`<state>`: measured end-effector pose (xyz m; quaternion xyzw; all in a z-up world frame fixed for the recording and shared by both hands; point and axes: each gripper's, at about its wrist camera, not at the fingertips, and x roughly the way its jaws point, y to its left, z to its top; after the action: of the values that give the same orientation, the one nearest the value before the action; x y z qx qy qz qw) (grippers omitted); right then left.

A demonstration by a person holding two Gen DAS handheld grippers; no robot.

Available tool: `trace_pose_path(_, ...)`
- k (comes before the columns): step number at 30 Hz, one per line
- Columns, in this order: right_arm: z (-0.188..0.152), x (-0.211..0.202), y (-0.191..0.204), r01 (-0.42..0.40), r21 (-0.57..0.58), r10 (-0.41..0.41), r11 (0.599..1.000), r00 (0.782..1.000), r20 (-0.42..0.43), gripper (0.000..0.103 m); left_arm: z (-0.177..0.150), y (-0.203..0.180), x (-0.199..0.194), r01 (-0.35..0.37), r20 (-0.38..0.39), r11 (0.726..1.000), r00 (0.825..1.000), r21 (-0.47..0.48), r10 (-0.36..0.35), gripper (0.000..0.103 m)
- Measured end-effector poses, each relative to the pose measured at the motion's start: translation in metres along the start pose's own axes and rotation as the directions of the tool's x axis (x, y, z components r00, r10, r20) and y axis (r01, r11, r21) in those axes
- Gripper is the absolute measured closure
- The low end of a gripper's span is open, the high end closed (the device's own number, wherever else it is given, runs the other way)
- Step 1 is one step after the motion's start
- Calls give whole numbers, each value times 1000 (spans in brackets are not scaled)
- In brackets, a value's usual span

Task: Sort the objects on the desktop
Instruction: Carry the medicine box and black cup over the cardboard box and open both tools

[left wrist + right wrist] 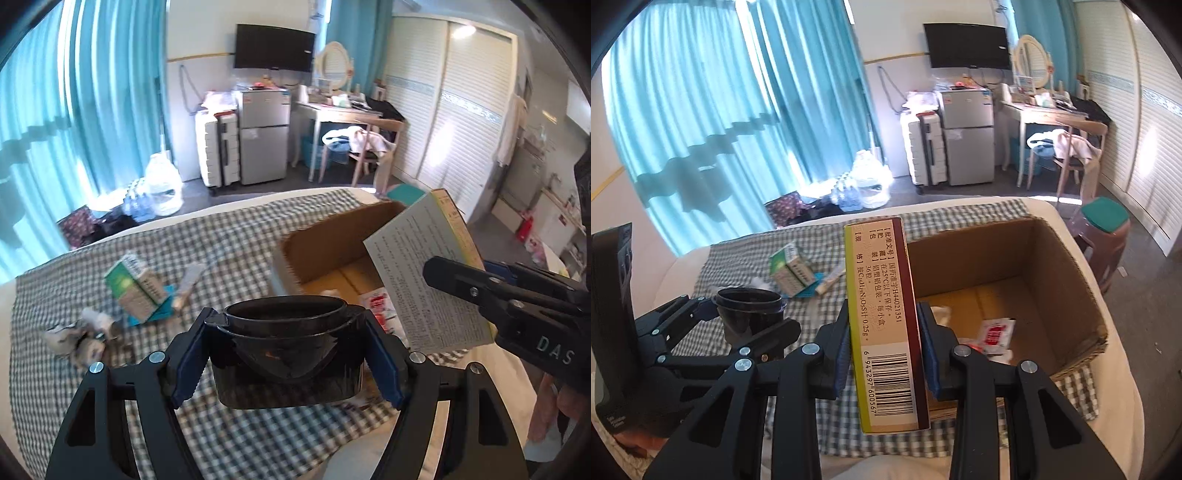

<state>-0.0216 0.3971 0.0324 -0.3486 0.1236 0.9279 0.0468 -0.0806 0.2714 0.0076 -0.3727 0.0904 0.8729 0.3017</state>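
My left gripper (286, 363) is shut on a black plastic cup (286, 343) and holds it above the checked cloth (229, 236). It also shows in the right wrist view (750, 314), left of my right gripper (884, 350). My right gripper is shut on a tall medicine box (882, 317) with a barcode, held upright just left of the open cardboard box (1067, 266). In the left wrist view the medicine box (424, 273) hangs over the cardboard box (332, 240). A red-and-white sachet (995, 330) lies inside the cardboard box.
On the cloth to the left lie a green medicine box (135, 290), a small tube (190, 286), a teal card (162, 312) and crumpled paper (79, 338). A stool with a green cushion (1104, 218) stands beyond the table's right edge.
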Motion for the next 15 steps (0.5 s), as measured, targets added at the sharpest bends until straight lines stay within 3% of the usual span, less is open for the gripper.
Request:
trace_pose_path(7,6,21,-58,58,70,-56,996,998,-30,71,3,-39,49,84,-43,995,996,51,-82,25)
trace_pose_path(15,-4,53,-92,75,130,-65,989,995,-79,68,-11,-51,85,85,-92,992,993,96,-77,23)
